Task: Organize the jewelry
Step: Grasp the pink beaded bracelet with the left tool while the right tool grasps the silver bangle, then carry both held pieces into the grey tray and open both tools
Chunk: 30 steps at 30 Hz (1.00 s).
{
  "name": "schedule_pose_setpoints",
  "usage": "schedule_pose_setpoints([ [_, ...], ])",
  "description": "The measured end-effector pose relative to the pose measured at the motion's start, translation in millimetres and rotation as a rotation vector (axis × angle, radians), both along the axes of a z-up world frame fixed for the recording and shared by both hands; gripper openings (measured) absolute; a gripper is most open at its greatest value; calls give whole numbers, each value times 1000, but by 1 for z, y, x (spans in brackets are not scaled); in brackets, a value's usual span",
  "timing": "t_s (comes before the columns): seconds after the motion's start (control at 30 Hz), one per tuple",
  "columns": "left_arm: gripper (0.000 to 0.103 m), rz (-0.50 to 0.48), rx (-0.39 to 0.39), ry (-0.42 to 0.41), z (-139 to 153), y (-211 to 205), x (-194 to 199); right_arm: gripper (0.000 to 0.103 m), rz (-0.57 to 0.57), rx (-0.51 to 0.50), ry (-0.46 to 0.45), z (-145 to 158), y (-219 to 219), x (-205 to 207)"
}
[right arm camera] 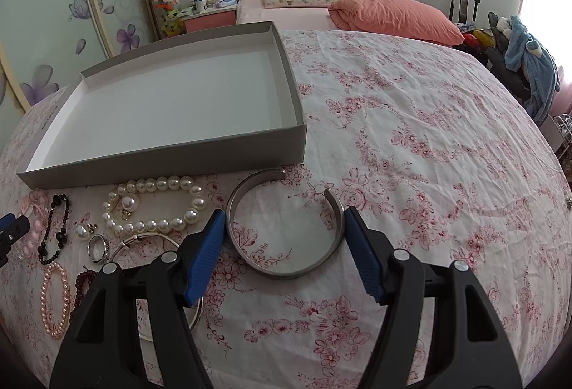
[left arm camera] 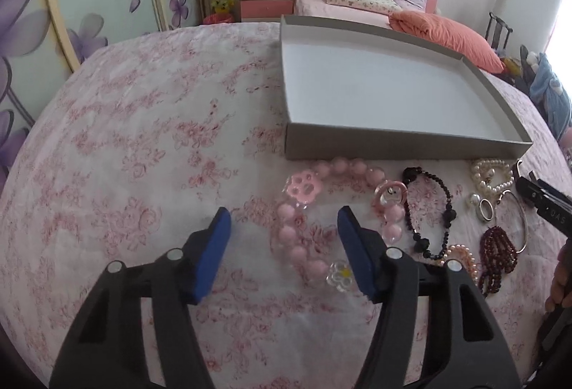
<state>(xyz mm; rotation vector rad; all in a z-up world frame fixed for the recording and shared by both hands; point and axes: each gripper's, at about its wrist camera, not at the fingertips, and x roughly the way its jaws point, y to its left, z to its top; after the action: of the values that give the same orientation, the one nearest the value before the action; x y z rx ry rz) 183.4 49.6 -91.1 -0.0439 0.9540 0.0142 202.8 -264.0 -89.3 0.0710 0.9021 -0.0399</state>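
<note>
Jewelry, assorted, laid on a pink floral bedspread [right arm camera: 411, 124] just in front of a shallow grey box [right arm camera: 161, 153]; nothing lies inside the box.

Left wrist view only:
- Pink bead bracelet [left arm camera: 296, 242] with paw charm, clear flower and pink ring, lying between the left gripper's [left arm camera: 284, 221] blue pads. The jaws stand partly open and touch none of it; the right-hand pad hangs close over the strand's end.
- Dark red bead cluster [left arm camera: 497, 257], whole.
- Black nose of the right gripper at the right edge, with a bit of a hand [left arm camera: 559, 285] below it.

Right wrist view only:
- Steel cuff [right arm camera: 286, 235], open-ended, its gap facing the box, flat on the bedspread. The right gripper [right arm camera: 284, 224] straddles it, both blue pads against its outer sides or nearly so; whether they press I cannot tell.
- Tip of the left gripper at the left edge.

Both views:
- Pearl bracelet [right arm camera: 153, 203], nearest the box.
- Black bead bracelet [left arm camera: 429, 210], beside the pink one.
- Single pearl [right arm camera: 81, 232] and steel ring [right arm camera: 98, 248], side by side.
- Thin bangle [left arm camera: 518, 221], partly under the right gripper.
- Small peach bead bracelet [right arm camera: 53, 296].
</note>
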Motion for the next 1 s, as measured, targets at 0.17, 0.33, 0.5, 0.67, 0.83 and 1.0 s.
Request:
schedule_pose_setpoints([
  [0.17,47,-29,41,3,-2,-7,10,67,0,1,0,0,0,0],
  [0.33,34,-66,49,-11,-2,-12,12,67,0,0,0,-1,0,0],
  [0.5,25,-71,48,-22,-2,-11,11,67,0,1,0,-1,0,0],
  [0.67,23,-66,38,-19,-1,-8,5,67,4,3,-2,-1,0,-1],
  [0.83,23,-56,26,-45,7,-4,-6,67,18,7,-5,-1,0,-6],
  [1.0,23,-66,2,-84,20,-4,-16,67,14,19,-13,2,-3,-12],
])
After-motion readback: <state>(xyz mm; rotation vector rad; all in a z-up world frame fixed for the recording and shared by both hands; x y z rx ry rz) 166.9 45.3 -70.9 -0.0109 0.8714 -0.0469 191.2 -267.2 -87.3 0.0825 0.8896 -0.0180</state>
